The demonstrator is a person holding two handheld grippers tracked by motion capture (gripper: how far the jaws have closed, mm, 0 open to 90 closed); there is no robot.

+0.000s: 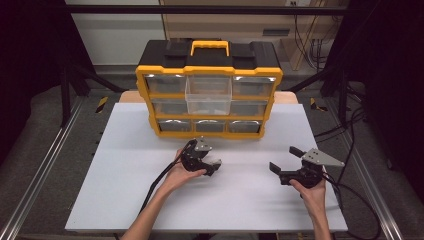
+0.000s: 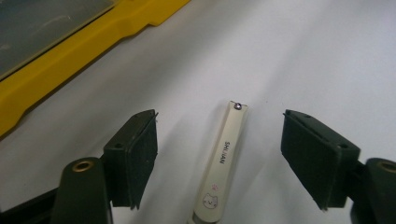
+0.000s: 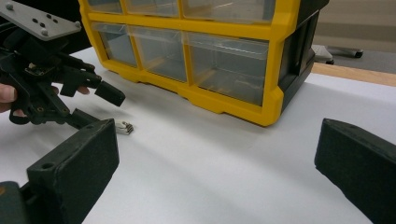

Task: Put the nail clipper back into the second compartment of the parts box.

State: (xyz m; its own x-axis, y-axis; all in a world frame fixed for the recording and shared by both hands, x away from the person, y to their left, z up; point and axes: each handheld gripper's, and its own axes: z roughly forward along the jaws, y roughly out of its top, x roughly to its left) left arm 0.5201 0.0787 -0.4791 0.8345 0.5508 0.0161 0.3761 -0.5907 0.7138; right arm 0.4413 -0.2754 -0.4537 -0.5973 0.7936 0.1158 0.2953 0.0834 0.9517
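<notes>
A cream nail clipper (image 2: 223, 161) with a small cartoon print lies flat on the white table top (image 1: 125, 200). My left gripper (image 2: 219, 122) is lowered over it, one jaw on each side, and a gap shows between each pad and the clipper, so it is open. In the right gripper view the clipper's end (image 3: 124, 127) pokes out just below the left gripper (image 3: 100, 108). In the high view the left gripper (image 1: 212, 162) sits in front of the organizer. My right gripper (image 1: 284, 159) rests open at the right, and its jaws (image 3: 217, 158) hold nothing.
A yellow and black drawer organizer (image 1: 142, 75) with clear drawers stands at the back of the table. Its upper middle drawer (image 1: 208, 95) is pulled out toward me. Cables trail from both grippers toward the near edge.
</notes>
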